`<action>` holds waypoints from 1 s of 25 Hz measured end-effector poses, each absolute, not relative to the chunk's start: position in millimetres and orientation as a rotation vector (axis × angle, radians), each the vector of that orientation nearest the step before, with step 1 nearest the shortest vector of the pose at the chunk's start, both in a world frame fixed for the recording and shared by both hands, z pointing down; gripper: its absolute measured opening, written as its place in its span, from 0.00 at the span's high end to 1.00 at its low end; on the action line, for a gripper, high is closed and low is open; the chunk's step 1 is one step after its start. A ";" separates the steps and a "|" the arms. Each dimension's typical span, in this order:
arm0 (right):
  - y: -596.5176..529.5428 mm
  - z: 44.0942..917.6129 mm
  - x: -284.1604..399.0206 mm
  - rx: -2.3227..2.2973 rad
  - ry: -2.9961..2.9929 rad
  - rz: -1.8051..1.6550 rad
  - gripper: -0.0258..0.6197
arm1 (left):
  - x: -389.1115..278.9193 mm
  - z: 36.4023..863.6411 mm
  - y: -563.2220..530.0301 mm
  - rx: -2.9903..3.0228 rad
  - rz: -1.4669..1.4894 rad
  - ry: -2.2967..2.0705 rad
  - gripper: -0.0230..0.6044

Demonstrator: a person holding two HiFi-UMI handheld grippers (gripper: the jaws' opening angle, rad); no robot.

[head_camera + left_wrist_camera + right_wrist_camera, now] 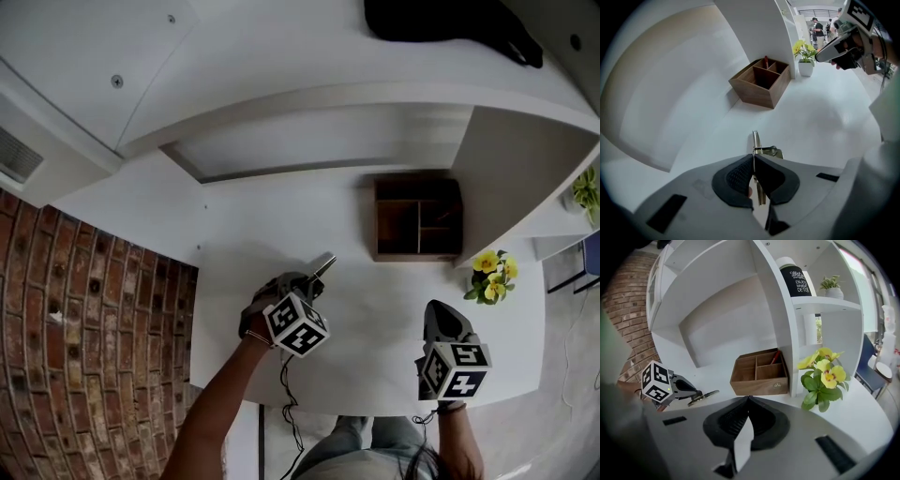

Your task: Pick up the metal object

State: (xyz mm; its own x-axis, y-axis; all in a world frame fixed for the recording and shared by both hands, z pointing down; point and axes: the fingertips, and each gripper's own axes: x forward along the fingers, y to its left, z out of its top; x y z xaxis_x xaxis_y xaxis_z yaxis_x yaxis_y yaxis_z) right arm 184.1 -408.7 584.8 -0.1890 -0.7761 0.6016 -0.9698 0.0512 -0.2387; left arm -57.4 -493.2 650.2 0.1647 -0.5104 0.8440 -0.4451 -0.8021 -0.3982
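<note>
White bench [394, 300] fills the middle of the head view, ringed by white shelving [281, 56] whose upper boards run out of the picture. On top of the shelving lies a black thing [450, 23], cut off by the upper edge and too dark to name. A wooden box [418, 217] with compartments stands at the back of the bench against an upright panel. Something red [776, 356] leans in its rear right compartment, too small to tell what it is. Just right of the box sits a potted plant with yellow flowers [491, 275], its pot partly hidden behind the leaves.

Both forearms are cropped by the lower edge. The right claw [749, 401] hangs over the near right of the bench with its jaws together and nothing between them. The left claw [753, 161] is over the near left, well apart from the box, and is clamped on the metal object [756, 140]. This is a slim, flat, silvery strip with a small wire loop at its side. Its near part is hidden between the dark pads; the rest sticks out past the jaw tips towards the box. Whether its far end touches the bench cannot be told.
</note>
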 end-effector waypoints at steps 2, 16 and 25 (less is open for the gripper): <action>-410.7 580.7 182.7 1.763 -2.030 0.863 0.96 | -60.4 646.8 -492.7 -2.350 -1.737 0.975 0.93; -426.8 527.3 174.5 1.759 -2.101 0.705 0.96 | -69.9 582.7 -488.3 -2.565 -1.464 1.315 0.93; -441.3 464.1 156.8 1.741 -2.186 0.479 0.96 | -79.8 500.7 -477.4 -2.581 -1.117 1.539 0.93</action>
